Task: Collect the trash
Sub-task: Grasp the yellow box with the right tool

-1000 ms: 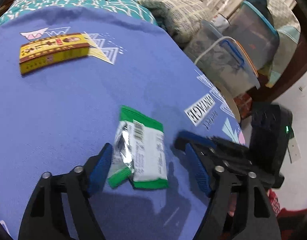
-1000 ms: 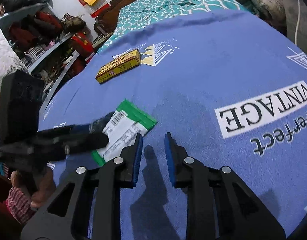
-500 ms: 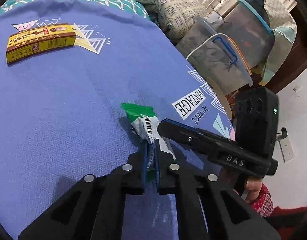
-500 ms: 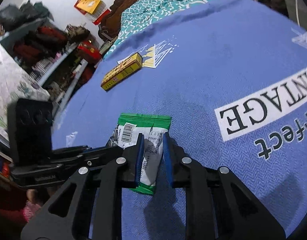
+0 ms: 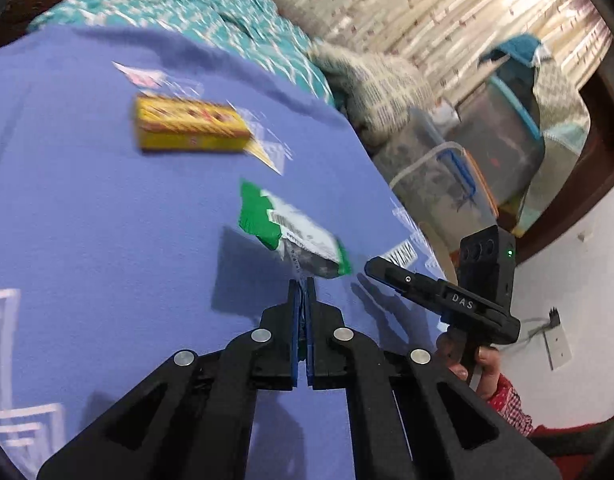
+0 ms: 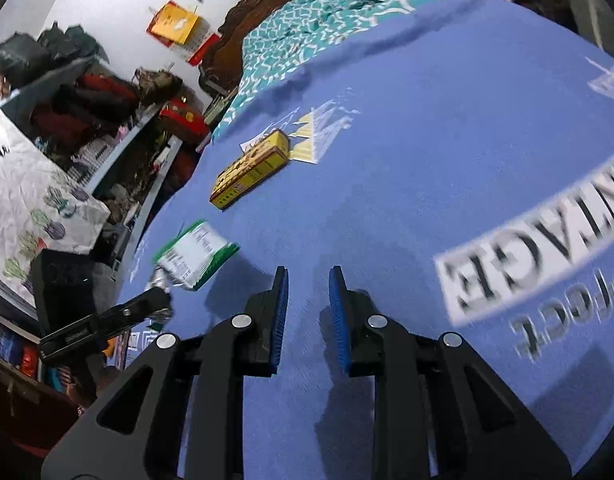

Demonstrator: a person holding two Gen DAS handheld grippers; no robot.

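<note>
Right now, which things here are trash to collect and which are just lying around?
Job:
green wrapper, pinched in the left gripper
yellow box, on the blue cloth
right gripper, open and empty

Lying about:
storage bins
teal bedspread

Probably bare cloth (image 6: 407, 200) around one yellow box (image 6: 249, 174).

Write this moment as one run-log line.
left gripper: shut on green wrapper, lifted | right gripper: open, empty | yellow box: on cloth
</note>
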